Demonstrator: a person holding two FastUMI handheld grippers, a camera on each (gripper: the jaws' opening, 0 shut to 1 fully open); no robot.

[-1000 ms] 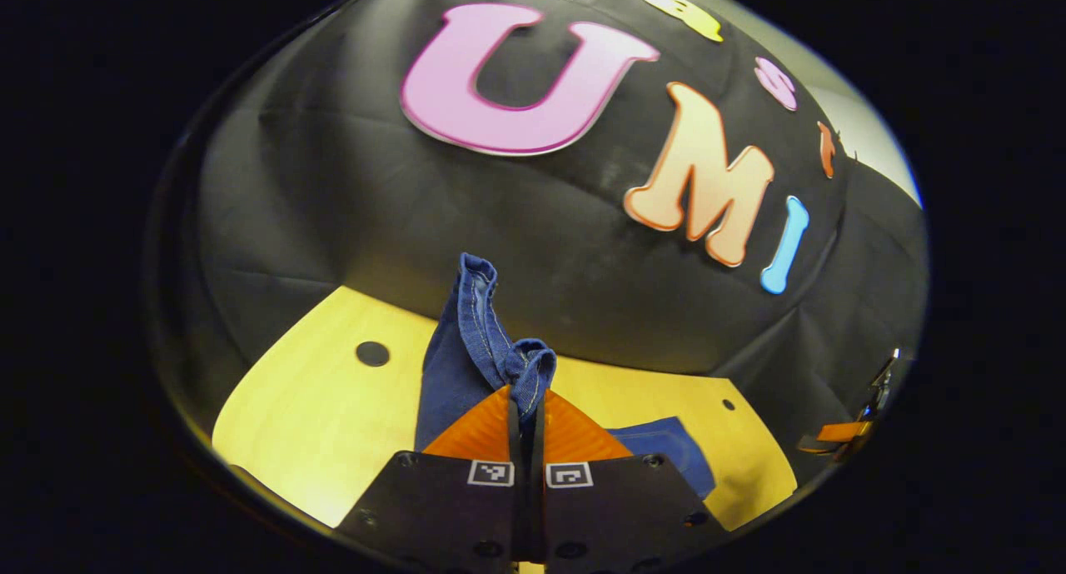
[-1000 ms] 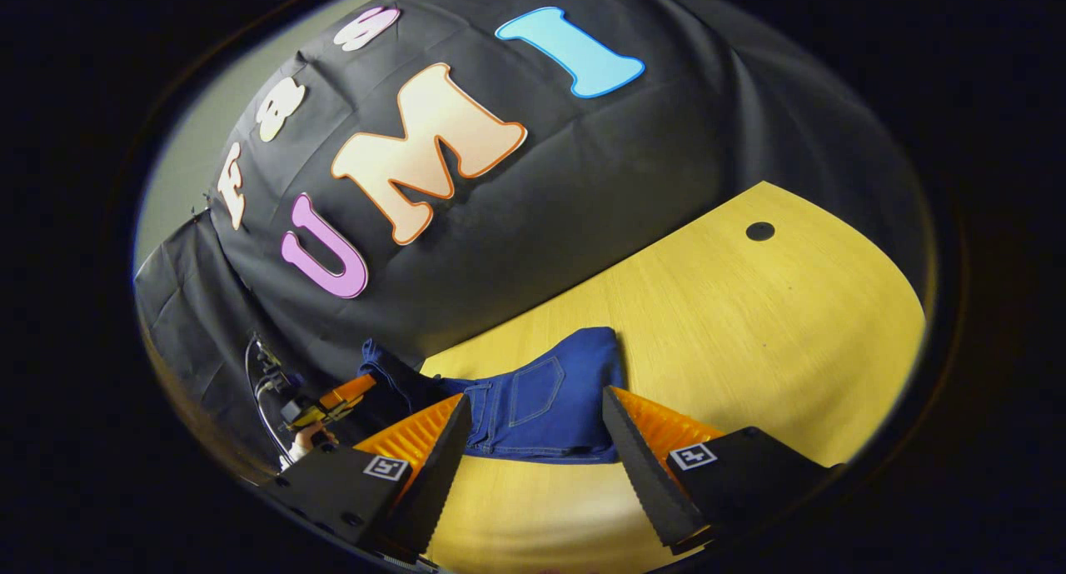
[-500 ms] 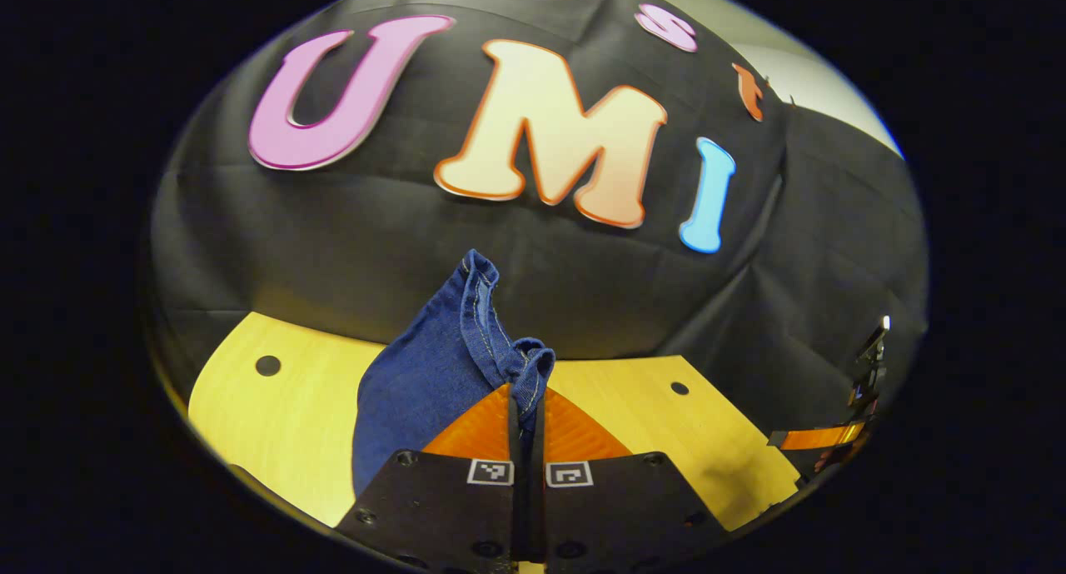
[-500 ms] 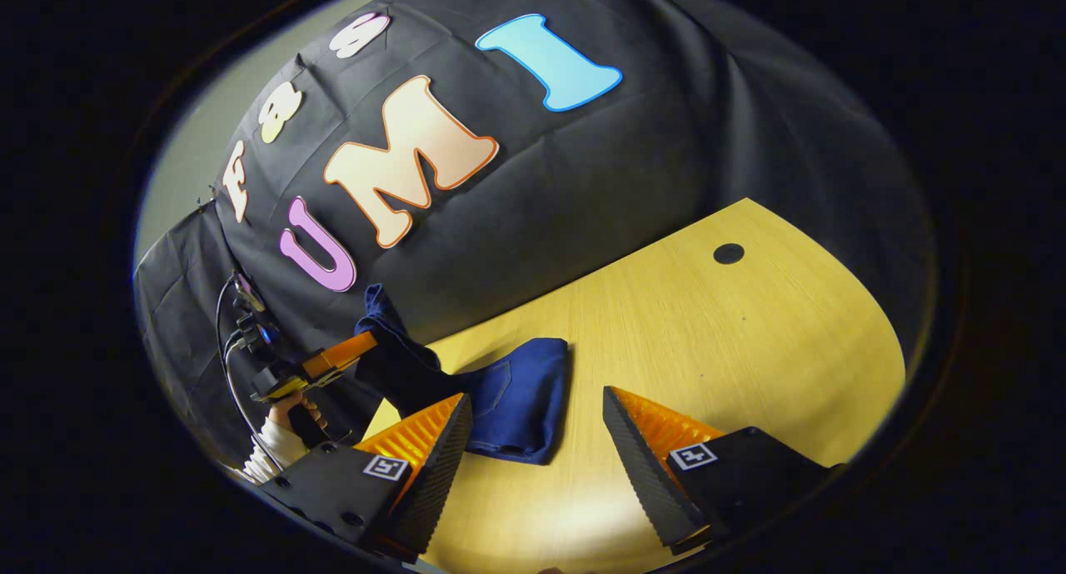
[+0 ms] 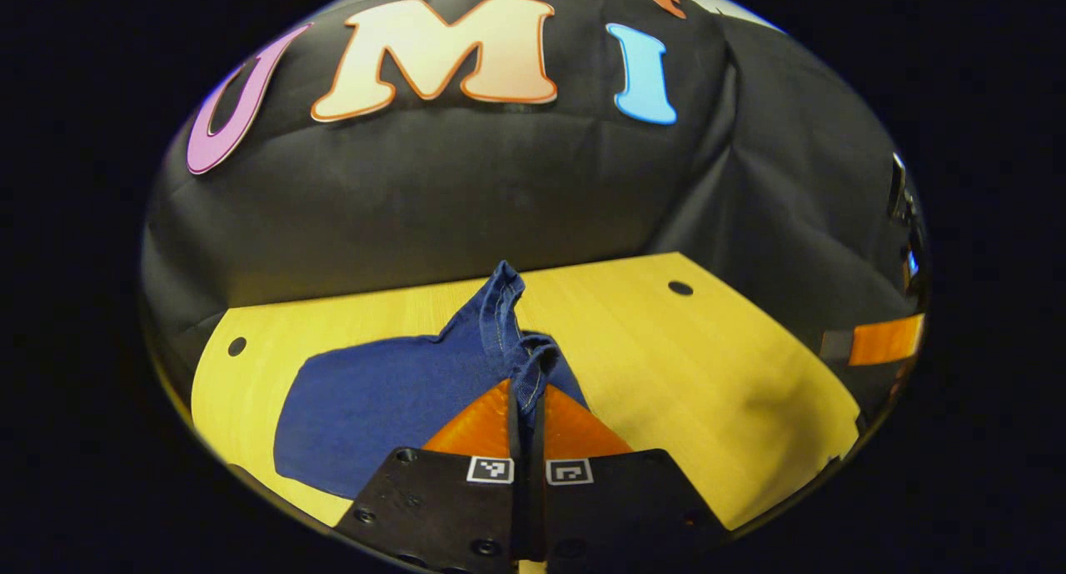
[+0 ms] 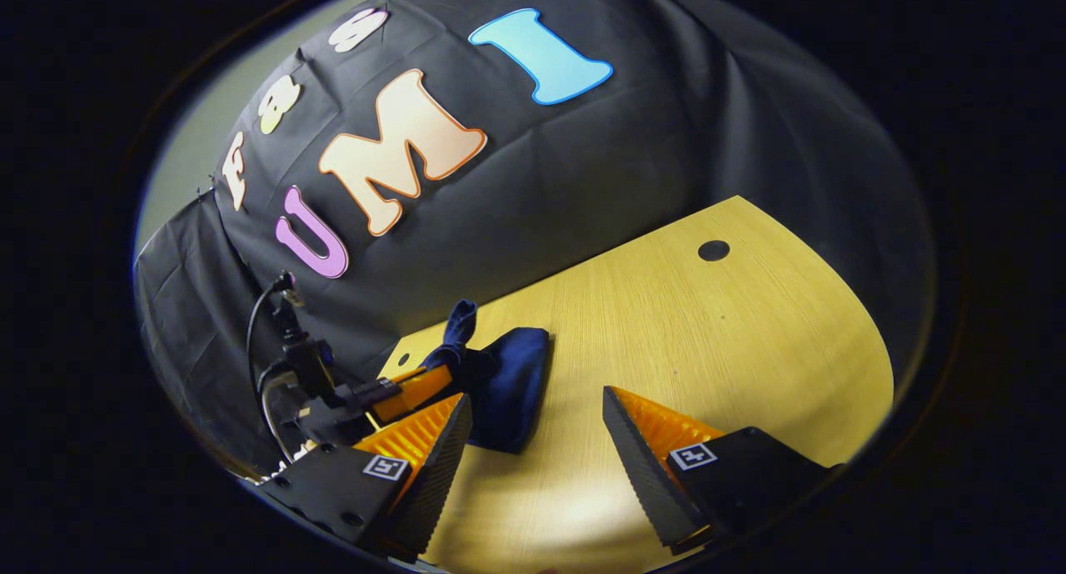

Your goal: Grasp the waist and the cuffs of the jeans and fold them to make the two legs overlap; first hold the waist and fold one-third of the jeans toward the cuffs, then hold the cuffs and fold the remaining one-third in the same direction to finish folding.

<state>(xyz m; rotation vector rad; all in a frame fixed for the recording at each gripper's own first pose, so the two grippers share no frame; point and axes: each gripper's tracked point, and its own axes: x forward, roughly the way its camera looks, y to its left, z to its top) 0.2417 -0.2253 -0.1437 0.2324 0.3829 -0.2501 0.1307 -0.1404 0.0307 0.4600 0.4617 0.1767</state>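
A pale wooden table point(image 5: 716, 374) spreads across the lower half of both views, backed by the booth's black cloth wall point(image 5: 466, 199). Small dark round holes point(image 5: 680, 288) sit near the table's far corners.

On the table lie dark blue jeans point(image 5: 375, 399), folded into a compact bundle. In the left gripper view they lie flat to the left of the fingers, and one bunched edge rises off the wood in a stitched hem that points upward. In the right gripper view the same bundle point(image 6: 512, 382) rests near the table's left side, beside the wall, with the raised hem standing above it.

The left gripper point(image 5: 526, 407) has its two orange fingers pressed together, and the bunched denim hem is pinched between them. Seen from the right gripper view, this gripper point(image 6: 408, 391) reaches in from the left with its orange finger touching the raised denim.

The right gripper point(image 6: 537, 441) hangs above bare table with its ridged orange and black fingers spread wide apart and nothing between them. The jeans lie just beyond its left finger.
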